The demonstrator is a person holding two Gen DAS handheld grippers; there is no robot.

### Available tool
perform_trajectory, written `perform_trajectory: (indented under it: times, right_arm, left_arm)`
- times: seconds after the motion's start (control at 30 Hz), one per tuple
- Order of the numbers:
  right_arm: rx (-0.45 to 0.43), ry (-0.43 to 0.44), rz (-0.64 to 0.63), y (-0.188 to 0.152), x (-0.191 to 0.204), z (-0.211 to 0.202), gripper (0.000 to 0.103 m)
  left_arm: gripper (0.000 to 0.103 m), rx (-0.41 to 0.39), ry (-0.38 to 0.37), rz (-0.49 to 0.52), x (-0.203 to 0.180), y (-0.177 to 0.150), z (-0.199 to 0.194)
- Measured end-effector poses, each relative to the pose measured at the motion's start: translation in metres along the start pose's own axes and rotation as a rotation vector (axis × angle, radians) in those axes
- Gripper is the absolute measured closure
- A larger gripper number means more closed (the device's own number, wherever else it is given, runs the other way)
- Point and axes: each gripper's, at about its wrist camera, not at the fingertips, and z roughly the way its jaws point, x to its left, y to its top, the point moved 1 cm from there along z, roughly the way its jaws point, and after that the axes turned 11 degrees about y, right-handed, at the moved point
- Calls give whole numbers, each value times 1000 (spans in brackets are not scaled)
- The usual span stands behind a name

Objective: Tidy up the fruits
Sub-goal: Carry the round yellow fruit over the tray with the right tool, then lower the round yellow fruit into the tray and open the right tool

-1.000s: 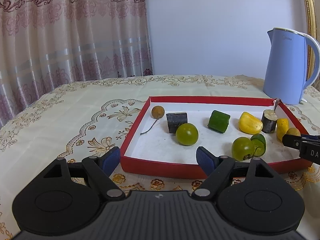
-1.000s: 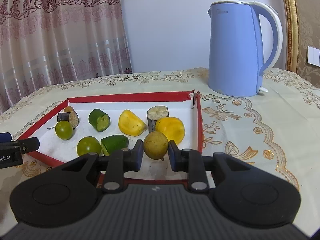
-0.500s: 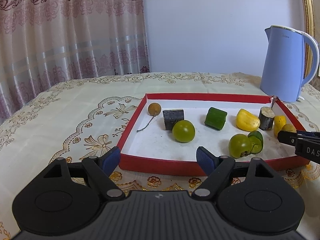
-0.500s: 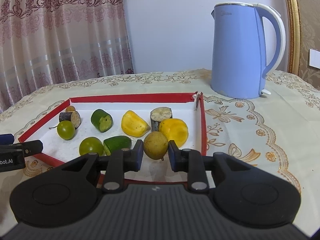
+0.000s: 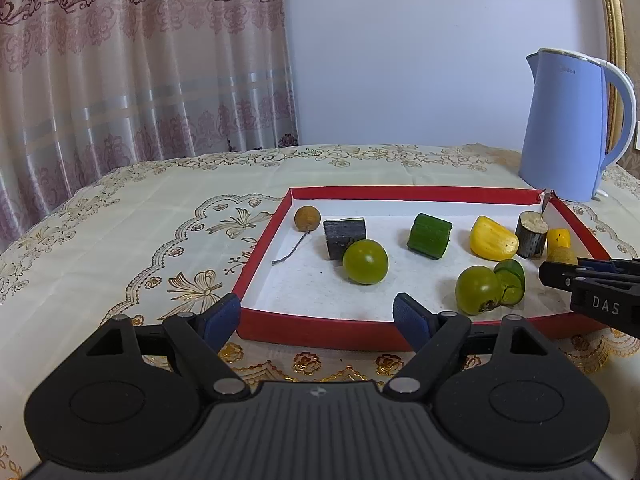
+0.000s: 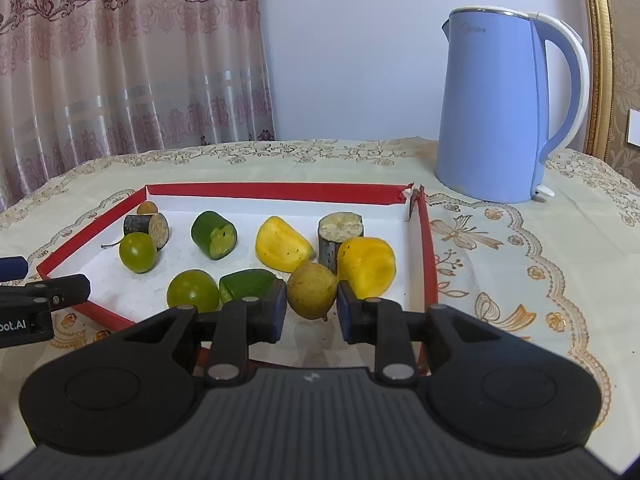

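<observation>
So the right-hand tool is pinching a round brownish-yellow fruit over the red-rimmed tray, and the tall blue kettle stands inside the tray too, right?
Not quite. The tall blue kettle stands outside the red-rimmed tray, on the tablecloth beyond its far right corner, as the right wrist view shows. The rest holds: the right gripper has its fingers closed on the round brownish-yellow fruit over the tray.

Matt black plastic on the left gripper (image 5: 316, 314), its pads (image 5: 408, 314) ribbed blue. The tray (image 6: 272, 191) looks like red card with a white paper floor. The tablecloth (image 5: 120, 240) is woven, gold-embroidered cloth. The kettle (image 6: 492, 120) is smooth satin plastic; the tomato (image 5: 365, 261) shines glossy.
</observation>
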Motion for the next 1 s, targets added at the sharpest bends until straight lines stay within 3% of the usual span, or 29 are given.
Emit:
perform_trajectory:
  times: [0.6,1.0]
  right_arm:
    - [14,52,-52,0,15,4,78]
    - [19,8,-25,-1,8,4,78]
  left_arm:
    - [19,-3,0,5,0,-1,0]
    - [19,-4,-2,9,0,0,-1]
